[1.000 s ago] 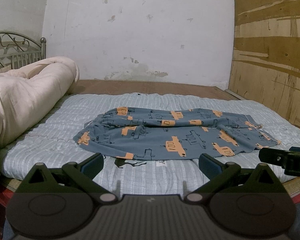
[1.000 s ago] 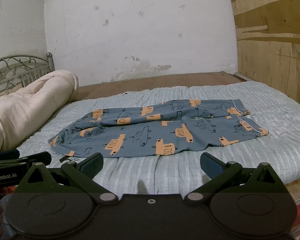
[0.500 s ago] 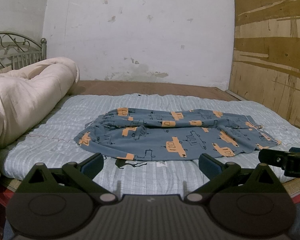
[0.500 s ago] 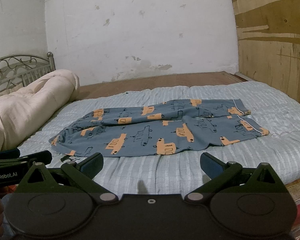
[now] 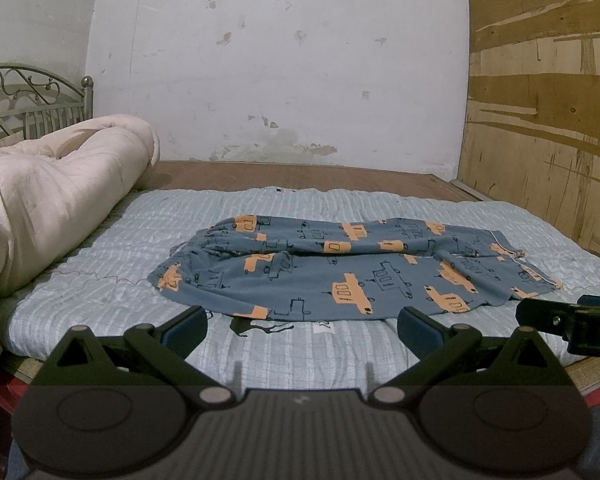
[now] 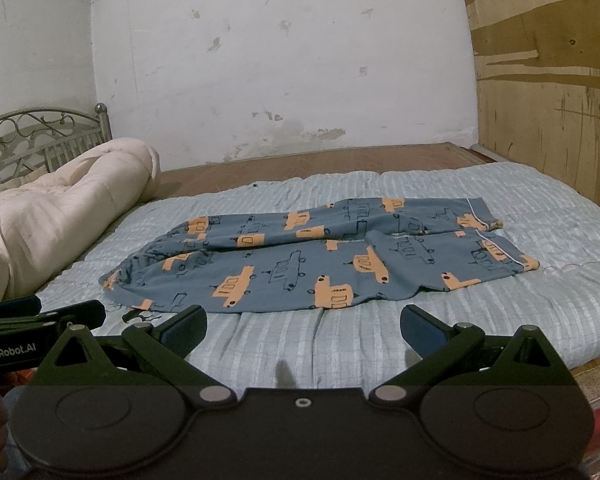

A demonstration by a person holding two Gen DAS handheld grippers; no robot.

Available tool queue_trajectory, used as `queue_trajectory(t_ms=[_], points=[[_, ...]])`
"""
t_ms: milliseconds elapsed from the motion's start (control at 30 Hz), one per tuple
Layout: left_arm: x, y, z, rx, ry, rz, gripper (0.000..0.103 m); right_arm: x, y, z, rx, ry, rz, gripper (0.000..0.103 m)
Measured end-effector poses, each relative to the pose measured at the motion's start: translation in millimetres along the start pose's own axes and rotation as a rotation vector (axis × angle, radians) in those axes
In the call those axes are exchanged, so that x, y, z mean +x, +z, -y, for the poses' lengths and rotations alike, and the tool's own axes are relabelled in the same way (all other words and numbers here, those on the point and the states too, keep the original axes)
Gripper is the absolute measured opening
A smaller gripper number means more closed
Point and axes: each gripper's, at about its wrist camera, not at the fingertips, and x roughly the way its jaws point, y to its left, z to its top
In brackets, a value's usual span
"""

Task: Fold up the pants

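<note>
Both grippers poised at the bed's near edge, pants (image 5: 340, 272) untouched.
The pants lie spread across the mattress (image 5: 300, 344); left gripper (image 5: 300, 322) and right gripper (image 6: 302, 322) hover with jaws wide open, likely lined up to take the near hem.

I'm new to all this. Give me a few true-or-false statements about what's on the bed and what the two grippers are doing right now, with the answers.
1. The pants lie spread on the bed, waistband end toward the rolled comforter. True.
2. The left gripper is clamped on a pant leg. False: it is open, short of the cloth and holding nothing.
3. The right gripper is open, short of the pants' near edge. True.
4. The pants are plain grey. False: they are blue with orange vehicle prints.
5. The pants are already folded into a small square. False: both legs lie stretched out side by side on the light striped mattress pad.
</note>
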Motion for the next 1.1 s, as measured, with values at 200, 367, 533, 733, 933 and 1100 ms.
queue_trajectory(t_ms=[200, 367, 533, 733, 933, 1100], points=[[0, 0, 0, 0.000, 0.000, 0.001, 0.103, 0, -3, -2, -0.002, 0.003, -0.002, 0.102], [0, 0, 0, 0.000, 0.000, 0.001, 0.103, -1, -3, -3, -0.003, 0.004, -0.002, 0.102], [0, 0, 0, 0.000, 0.000, 0.001, 0.103, 0, -2, -3, -0.002, 0.003, -0.002, 0.102], [-2, 0, -2, -0.002, -0.001, -0.003, 0.103, -2, -6, -6, -0.006, 0.002, -0.010, 0.102], [3, -3, -2, -0.003, -0.006, -0.026, 0.103, 3, -5, -2, -0.008, 0.002, -0.032, 0.102], [9, -8, -1, -0.008, -0.012, -0.075, 0.103, 6, -4, -2, -0.013, 0.003, -0.054, 0.102]])
